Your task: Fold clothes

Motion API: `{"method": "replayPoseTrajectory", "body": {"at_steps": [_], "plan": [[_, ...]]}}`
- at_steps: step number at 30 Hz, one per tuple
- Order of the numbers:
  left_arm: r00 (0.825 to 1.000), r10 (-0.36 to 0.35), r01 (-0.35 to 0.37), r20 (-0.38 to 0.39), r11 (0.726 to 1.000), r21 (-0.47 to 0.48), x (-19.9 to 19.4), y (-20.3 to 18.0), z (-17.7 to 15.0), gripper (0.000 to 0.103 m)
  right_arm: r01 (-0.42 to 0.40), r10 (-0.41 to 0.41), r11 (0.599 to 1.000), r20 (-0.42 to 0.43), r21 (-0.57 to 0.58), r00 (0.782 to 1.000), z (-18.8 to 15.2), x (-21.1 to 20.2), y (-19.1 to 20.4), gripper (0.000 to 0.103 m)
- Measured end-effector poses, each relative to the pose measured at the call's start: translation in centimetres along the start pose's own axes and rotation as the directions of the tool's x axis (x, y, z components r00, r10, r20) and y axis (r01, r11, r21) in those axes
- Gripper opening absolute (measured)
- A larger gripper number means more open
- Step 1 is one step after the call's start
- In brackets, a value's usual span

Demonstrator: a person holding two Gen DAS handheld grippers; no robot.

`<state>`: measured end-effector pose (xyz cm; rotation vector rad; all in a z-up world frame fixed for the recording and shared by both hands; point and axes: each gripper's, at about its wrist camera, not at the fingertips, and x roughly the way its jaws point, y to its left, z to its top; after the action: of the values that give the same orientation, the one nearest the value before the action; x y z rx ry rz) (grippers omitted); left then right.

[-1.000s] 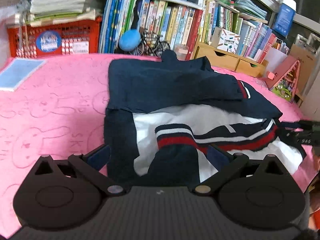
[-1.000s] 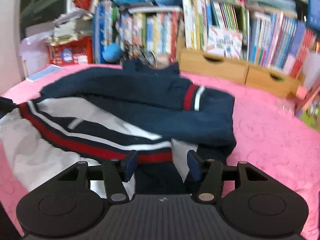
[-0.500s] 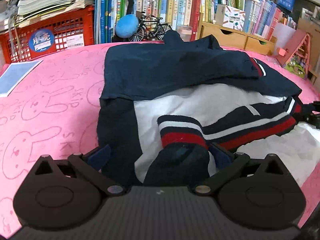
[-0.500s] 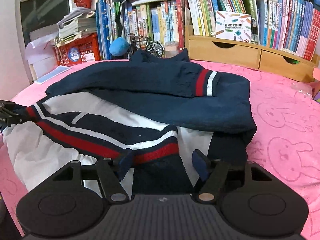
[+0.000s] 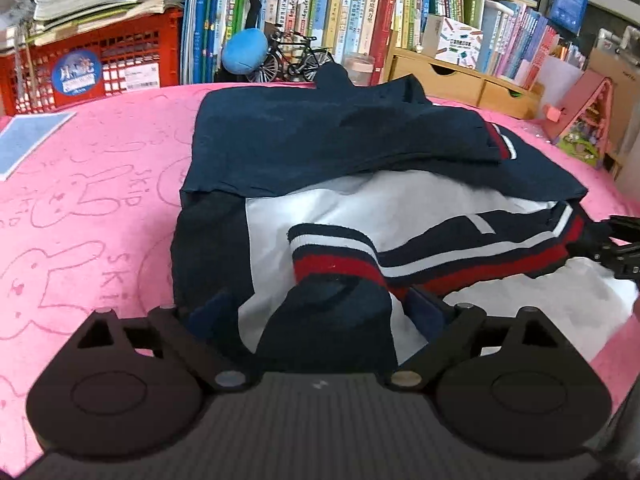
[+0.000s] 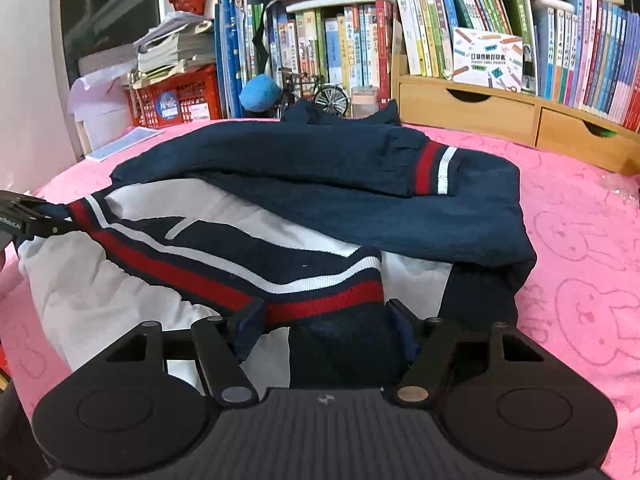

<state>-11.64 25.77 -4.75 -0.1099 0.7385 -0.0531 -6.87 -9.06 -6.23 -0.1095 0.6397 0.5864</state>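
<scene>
both grippers still grip the jacket [image 5: 340,152] hem.

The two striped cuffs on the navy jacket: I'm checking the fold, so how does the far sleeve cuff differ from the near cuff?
The far sleeve cuff lies flat on top of the folded navy jacket, untouched; the near striped cuff sits between the right tongs, over the white lining. The far one's stripes run upright, the near one's sideways. Both are navy with red and white bands.

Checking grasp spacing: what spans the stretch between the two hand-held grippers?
The jacket's striped hem, running from the left hand-held gripper to the right hand-held gripper; clearest in the right wrist view.
</scene>
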Motion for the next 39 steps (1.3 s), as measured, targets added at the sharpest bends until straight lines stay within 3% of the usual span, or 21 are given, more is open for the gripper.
{"method": "replayPoseTrajectory", "body": {"at_steps": [1, 3, 7, 8, 11, 14, 18, 21, 26, 29, 32, 35, 37, 39], "plan": [[1.000, 0.005, -0.005, 0.002, 1.000, -0.005, -0.2, -0.2, -0.1, 0.089, 0.007, -0.007, 1.000, 0.000, 0.003, 1.000, 0.0, 0.0, 0.1, 0.064], [1.000, 0.016, -0.016, 0.013, 1.000, -0.006, -0.9, -0.6, -0.1, 0.073, 0.027, -0.027, 1.000, 0.003, 0.004, 1.000, 0.0, -0.3, 0.7, 0.056], [0.999, 0.037, -0.036, 0.038, 0.999, -0.016, -1.8, -0.9, 0.2, 0.058, 0.069, -0.068, 0.997, 0.047, -0.018, 0.997, 0.0, -1.7, 1.4, 0.026], [0.999, 0.034, -0.033, 0.043, 0.999, -0.026, -2.0, -0.8, 0.2, 0.056, 0.067, -0.067, 0.998, 0.057, 0.000, 0.996, 0.1, -2.1, 1.1, 0.024], [0.998, 0.024, -0.021, 0.066, 0.998, -0.055, -2.7, -0.8, 0.5, 0.049, 0.042, -0.047, 0.997, 0.093, 0.057, 0.995, 0.4, -3.5, 0.3, 0.021], [0.994, 0.012, -0.003, 0.109, 0.997, -0.076, -3.9, -0.7, 1.6, 0.045, 0.065, -0.069, 0.997, 0.173, 0.033, 0.983, 2.0, -5.2, 0.6, 0.019], [0.980, 0.015, -0.003, 0.197, 0.998, -0.059, -5.6, -1.0, 4.3, 0.042, 0.113, -0.103, 0.993, 0.301, -0.018, 0.948, 4.9, -7.3, 1.3, 0.018], [0.958, 0.044, -0.041, 0.283, 0.999, -0.018, -6.5, -1.5, 7.4, 0.042, 0.154, -0.125, 0.987, 0.381, -0.047, 0.916, 7.3, -8.5, 1.5, 0.018], [0.923, 0.114, -0.145, 0.368, 0.988, 0.058, -3.8, -2.5, 13.0, 0.042, 0.249, -0.192, 0.965, 0.432, -0.079, 0.881, 12.8, -5.3, -0.6, 0.018], [0.909, 0.167, -0.206, 0.383, 0.977, 0.061, 0.1, -2.6, 15.3, 0.042, 0.324, -0.246, 0.941, 0.458, -0.097, 0.854, 15.0, -1.4, -2.1, 0.019], [0.931, 0.206, -0.222, 0.301, 0.975, 0.019, 5.8, -1.3, 17.1, 0.042, 0.341, -0.285, 0.937, 0.405, -0.072, 0.869, 16.0, 4.1, -4.1, 0.019], [0.959, 0.223, -0.222, 0.174, 0.975, -0.028, 11.6, 0.5, 17.2, 0.042, 0.322, -0.306, 0.947, 0.278, -0.015, 0.911, 15.6, 10.0, -5.4, 0.019], [0.960, 0.247, -0.246, 0.129, 0.969, -0.028, 14.0, 1.0, 16.6, 0.043, 0.315, -0.313, 0.949, 0.183, 0.019, 0.932, 14.6, 13.5, -6.5, 0.019], [0.946, 0.272, -0.275, 0.178, 0.961, -0.009, 13.7, 0.6, 16.8, 0.043, 0.316, -0.319, 0.948, 0.122, 0.039, 0.940, 13.2, 15.6, -7.0, 0.019]]}}
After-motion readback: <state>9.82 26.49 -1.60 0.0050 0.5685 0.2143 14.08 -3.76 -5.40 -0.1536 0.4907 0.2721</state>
